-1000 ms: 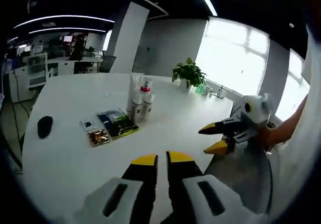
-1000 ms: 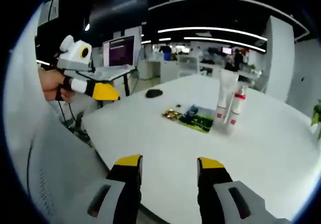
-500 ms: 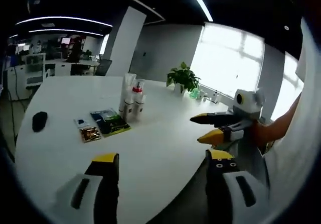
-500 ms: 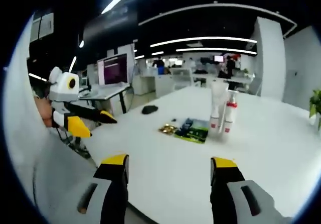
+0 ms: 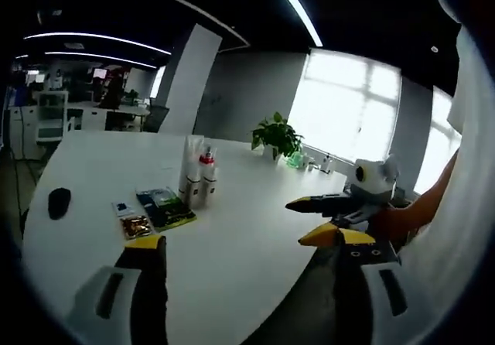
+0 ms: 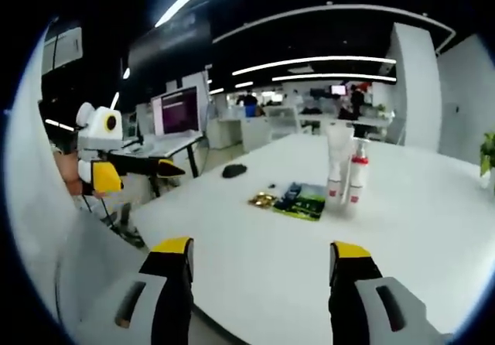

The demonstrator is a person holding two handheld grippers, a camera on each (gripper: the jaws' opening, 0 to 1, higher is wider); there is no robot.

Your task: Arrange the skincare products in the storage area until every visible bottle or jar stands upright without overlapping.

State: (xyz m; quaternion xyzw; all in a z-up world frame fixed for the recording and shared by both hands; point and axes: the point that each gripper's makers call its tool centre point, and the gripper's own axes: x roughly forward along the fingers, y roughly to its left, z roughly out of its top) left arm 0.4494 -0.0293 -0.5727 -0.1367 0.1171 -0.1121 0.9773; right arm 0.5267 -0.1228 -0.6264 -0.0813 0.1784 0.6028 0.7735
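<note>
A tall white tube (image 5: 190,170) and a white bottle with a red collar (image 5: 207,179) stand upright side by side on the white table (image 5: 232,260), far ahead of both grippers. The same tube (image 6: 336,163) and bottle (image 6: 357,176) appear in the right gripper view. My left gripper (image 5: 251,240) hovers over the table's near edge, jaws wide apart and holding nothing. My right gripper (image 6: 261,248) is likewise open over the near edge. In the left gripper view the right gripper (image 5: 300,221) enters from the right, open. In the right gripper view the left gripper (image 6: 139,173) enters from the left.
Flat sachets lie in front of the bottles: a dark green one (image 5: 166,206), a gold one (image 5: 136,226) and a small pale one (image 5: 122,207). A black mouse (image 5: 58,202) sits to the left. A potted plant (image 5: 274,136) stands at the table's far side. A monitor (image 6: 176,111) stands beyond the table.
My left gripper's jaws, nearly together a second ago, have spread wide. The right gripper's jaws widened slightly. Both views have shifted a little; the bottles stay in place.
</note>
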